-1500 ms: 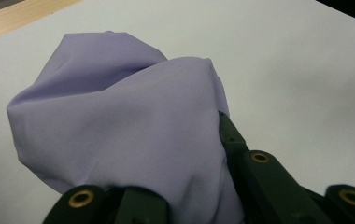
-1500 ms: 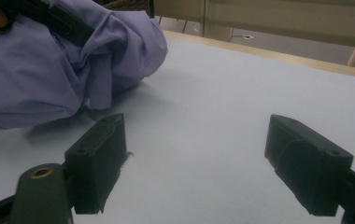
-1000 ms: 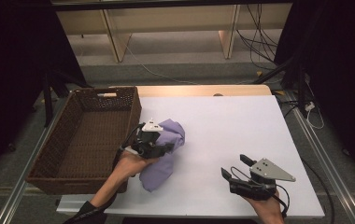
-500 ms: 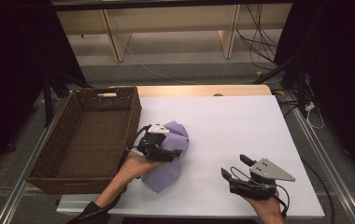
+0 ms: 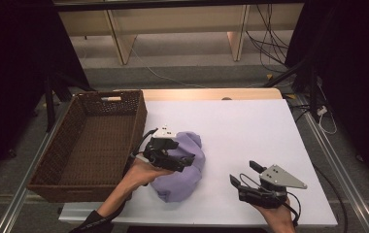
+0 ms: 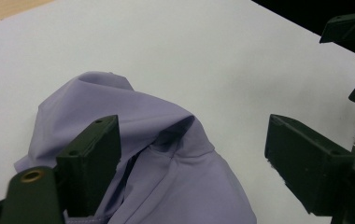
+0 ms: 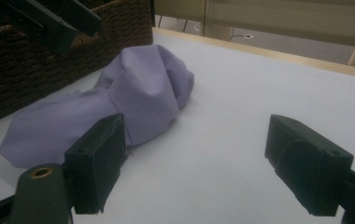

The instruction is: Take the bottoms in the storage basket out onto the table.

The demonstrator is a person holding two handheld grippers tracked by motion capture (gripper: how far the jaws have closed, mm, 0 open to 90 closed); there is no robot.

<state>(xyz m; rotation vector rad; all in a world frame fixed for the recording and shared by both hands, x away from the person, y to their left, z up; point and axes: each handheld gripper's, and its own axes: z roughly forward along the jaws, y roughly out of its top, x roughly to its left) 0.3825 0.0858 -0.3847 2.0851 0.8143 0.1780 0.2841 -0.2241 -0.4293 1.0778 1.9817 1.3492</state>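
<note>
On the white table (image 5: pixel 250 131), just right of the wicker basket (image 5: pixel 83 145), a lilac cloth (image 5: pixel 182 170) lies in a loose heap, one fold standing up as a rounded hump and the rest spreading flat toward the near edge. The left gripper (image 5: pixel 185 160) hangs over the cloth's left side; its jaws have just been opening and now stand wide apart, released, with the cloth below and between them but pressed by neither pad, though one jaw may brush a fold, which the left gripper view leaves unclear. The right gripper (image 5: pixel 243 174) sits near the front right of the table, well apart from the cloth, its jaws spread wide with bare tabletop between them.
</note>
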